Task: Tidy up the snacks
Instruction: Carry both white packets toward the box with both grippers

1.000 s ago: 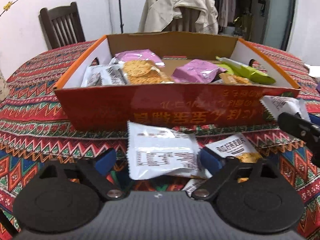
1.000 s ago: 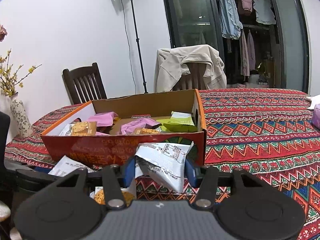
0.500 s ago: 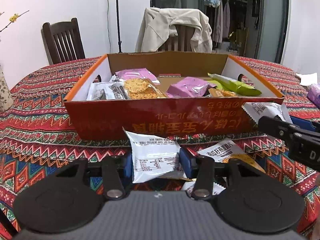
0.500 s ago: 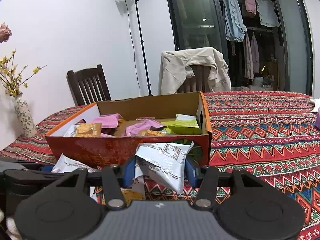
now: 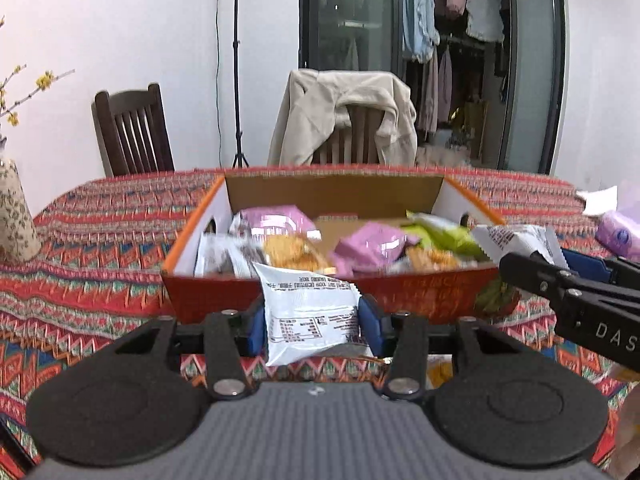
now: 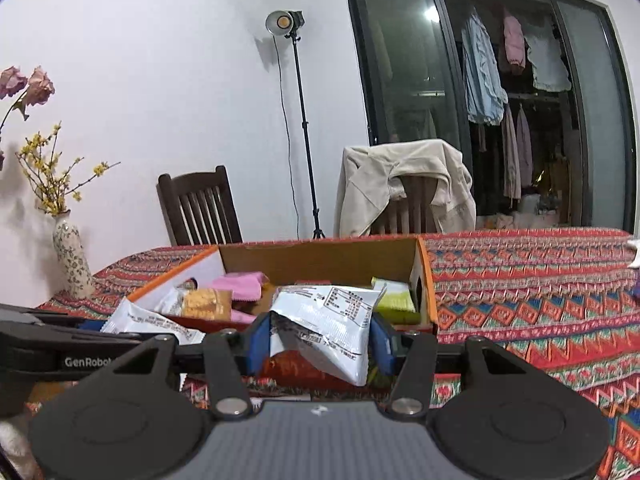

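The open cardboard box (image 5: 280,300) sits on the patterned tablecloth (image 5: 100,240); inside lie two pink packets (image 5: 368,246), a green packet (image 5: 444,236), orange cracker packs (image 5: 292,252) and a dark-and-white packet (image 5: 224,254), all loose and overlapping. The left gripper (image 5: 312,322) is clamped on a white snack packet (image 5: 310,312), its blue pads pressing both sides; the packet hangs in front of the box's near wall, its top edge level with the rim. The right gripper (image 6: 318,338) grips a second white packet (image 6: 328,324), crumpled between its pads, just short of the box's near right corner; in the left view that packet (image 5: 516,240) shows above the rim at the right end. A second ago the left jaws stood wide around their packet, which lay on the cloth; now they have closed on it and it is lifted clear; the right packet has also risen against the box.
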The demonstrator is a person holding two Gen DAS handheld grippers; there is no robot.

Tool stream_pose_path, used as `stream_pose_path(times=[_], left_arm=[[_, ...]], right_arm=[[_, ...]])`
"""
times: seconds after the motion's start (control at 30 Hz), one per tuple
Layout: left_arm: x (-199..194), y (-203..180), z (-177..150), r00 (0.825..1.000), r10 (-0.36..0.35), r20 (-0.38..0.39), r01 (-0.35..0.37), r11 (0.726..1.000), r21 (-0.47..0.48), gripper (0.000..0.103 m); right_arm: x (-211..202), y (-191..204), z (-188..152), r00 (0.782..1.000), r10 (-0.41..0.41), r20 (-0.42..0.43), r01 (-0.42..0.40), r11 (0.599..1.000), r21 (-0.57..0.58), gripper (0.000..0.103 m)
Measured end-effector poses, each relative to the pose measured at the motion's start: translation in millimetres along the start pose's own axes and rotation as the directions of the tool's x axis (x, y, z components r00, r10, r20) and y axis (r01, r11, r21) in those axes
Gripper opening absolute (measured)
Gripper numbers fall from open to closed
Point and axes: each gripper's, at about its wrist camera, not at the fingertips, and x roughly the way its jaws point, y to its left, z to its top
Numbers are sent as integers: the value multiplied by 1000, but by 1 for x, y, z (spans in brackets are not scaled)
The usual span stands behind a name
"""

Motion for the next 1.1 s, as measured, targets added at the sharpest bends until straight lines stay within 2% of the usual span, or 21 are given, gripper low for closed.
stream_pose_path(times=[0.37, 0.57, 0.83, 1.1], left_arm=[[12, 6, 43, 997, -7, 81, 8, 1000, -18, 48], [24, 10, 64, 993, 22, 117, -17, 999, -44, 48], [51, 14, 82, 988, 60, 142, -50, 996, -73, 48], [81, 31, 71, 990, 83, 112, -71, 992, -103, 48]], right_arm=[[23, 13, 55, 999, -43, 19, 44, 998, -37, 51], [49, 23, 73, 997, -60, 40, 62, 996, -60, 51], [77, 17, 75, 995, -81, 56, 83, 996, -24, 51], [101, 3, 58, 997, -77, 31, 77, 997, -18, 51]])
